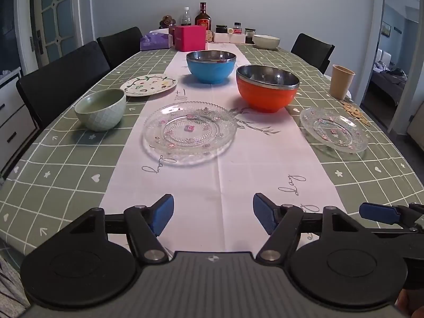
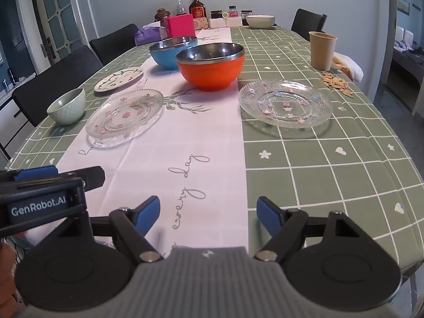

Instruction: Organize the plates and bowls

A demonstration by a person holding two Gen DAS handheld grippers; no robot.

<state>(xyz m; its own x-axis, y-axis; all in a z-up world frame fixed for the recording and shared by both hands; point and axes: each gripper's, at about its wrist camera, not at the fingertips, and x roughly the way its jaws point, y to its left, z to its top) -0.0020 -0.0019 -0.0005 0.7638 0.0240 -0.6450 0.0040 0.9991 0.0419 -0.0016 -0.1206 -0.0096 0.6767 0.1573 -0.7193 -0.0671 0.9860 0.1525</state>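
Observation:
On the table stand an orange bowl [image 1: 267,88] [image 2: 210,66], a blue bowl [image 1: 211,66] [image 2: 169,50], and a small pale green bowl [image 1: 100,110] [image 2: 67,106]. Two clear glass plates lie flat: one on the white runner [image 1: 189,131] [image 2: 124,114], one to the right on the green cloth [image 1: 334,129] [image 2: 285,103]. A painted white plate [image 1: 148,84] [image 2: 119,79] lies at the left. A white bowl [image 1: 265,41] [image 2: 260,21] sits at the far end. My left gripper [image 1: 213,216] and right gripper [image 2: 208,216] hover open over the near edge, both empty.
A paper cup [image 1: 341,80] [image 2: 322,50] and scattered seeds [image 2: 335,82] sit near the right edge. Bottles, jars, a pink box [image 1: 190,38] and a tissue pack crowd the far end. Black chairs [image 1: 63,79] line the left side; another stands at the far right.

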